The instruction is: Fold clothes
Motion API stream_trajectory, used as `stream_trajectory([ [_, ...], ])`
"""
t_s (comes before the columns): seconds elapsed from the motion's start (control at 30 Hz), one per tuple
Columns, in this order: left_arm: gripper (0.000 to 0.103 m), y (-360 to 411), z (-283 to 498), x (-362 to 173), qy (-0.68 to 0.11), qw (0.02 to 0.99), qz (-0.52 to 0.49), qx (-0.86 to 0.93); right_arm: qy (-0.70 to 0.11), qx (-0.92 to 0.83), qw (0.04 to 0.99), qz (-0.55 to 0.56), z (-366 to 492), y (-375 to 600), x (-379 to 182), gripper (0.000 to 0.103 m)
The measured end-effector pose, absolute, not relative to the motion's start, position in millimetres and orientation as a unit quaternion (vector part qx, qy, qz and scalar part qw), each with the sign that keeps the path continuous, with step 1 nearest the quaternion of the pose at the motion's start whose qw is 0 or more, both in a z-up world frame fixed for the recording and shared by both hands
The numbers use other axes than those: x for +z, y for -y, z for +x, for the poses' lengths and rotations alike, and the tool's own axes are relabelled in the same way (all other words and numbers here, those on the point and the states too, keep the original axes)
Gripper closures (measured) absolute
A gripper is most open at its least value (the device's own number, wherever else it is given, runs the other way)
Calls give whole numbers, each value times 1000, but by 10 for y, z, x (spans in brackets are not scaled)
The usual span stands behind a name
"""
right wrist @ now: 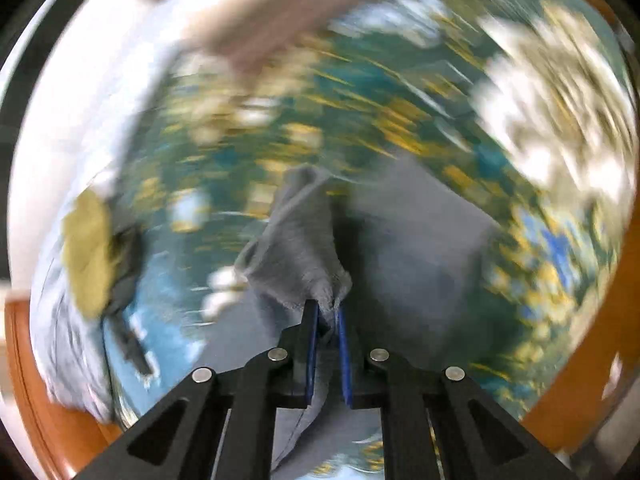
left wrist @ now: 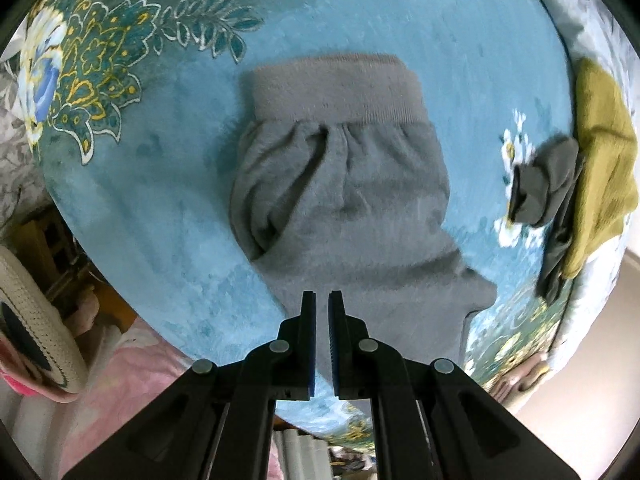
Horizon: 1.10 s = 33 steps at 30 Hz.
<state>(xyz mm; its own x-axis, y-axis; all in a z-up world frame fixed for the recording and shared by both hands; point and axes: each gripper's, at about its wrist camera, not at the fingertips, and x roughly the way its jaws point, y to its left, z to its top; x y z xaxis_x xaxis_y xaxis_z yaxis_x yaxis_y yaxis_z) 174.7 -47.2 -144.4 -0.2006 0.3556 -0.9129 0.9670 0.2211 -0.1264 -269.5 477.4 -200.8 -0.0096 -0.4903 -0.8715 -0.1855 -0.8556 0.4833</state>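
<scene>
Tongs, left (left wrist: 322,300): black arms with blue pads, jaws drawn nearly together with only a thin slit between them, nothing held; poised above the lower edge of the grey trousers (left wrist: 340,184).

Tongs, right (right wrist: 328,308): same build, clamped on a bunched fold of the grey trousers (right wrist: 304,240), the cloth rising in a peak from between the pads. That view is heavily blurred.

Grey trousers: fleecy, lying on the bed, ribbed waistband (left wrist: 336,88) at the far end as seen from the left wrist, gathered folds below it, the legs running toward the camera.

Blanket (left wrist: 140,200): plush, turquoise, with floral print in teal, yellow and white; covers the bed and carries all garments.

Mustard garment (left wrist: 604,168): heaped at the blanket's right edge in the left view, well apart from the trousers.

Dark grey garment (left wrist: 540,184): crumpled, touching the mustard one and partly under it.

Woven hat (left wrist: 32,320): cream, off the bed's left side.
</scene>
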Motion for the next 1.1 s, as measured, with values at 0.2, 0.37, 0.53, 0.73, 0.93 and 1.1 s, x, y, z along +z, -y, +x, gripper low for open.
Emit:
stream_trajectory([
  [0.2,96,445,1588,-1355,-644,398,522,-393,312,-647,68,692,-2638,-5058,-2329,87],
  [0.37,88,404,1436,-1302,-631,391,534,-405,352,-657,71,663,-2670,-5126,-2298,55],
  [0.53,87,335,1278,-1263,-619,380,547,-416,337,-659,90,666,-2723,-5040,-2237,55],
  [0.73,87,196,1145,-1259,-609,368,562,-421,299,-672,99,671,-2756,-4945,-2241,47],
  [0.93,87,91,1123,-1264,-601,367,572,-421,265,-682,112,673,-2792,-4844,-2223,64],
  [1.1,87,28,1121,-1287,-600,370,576,-414,256,-699,165,647,-2808,-4851,-1957,94],
])
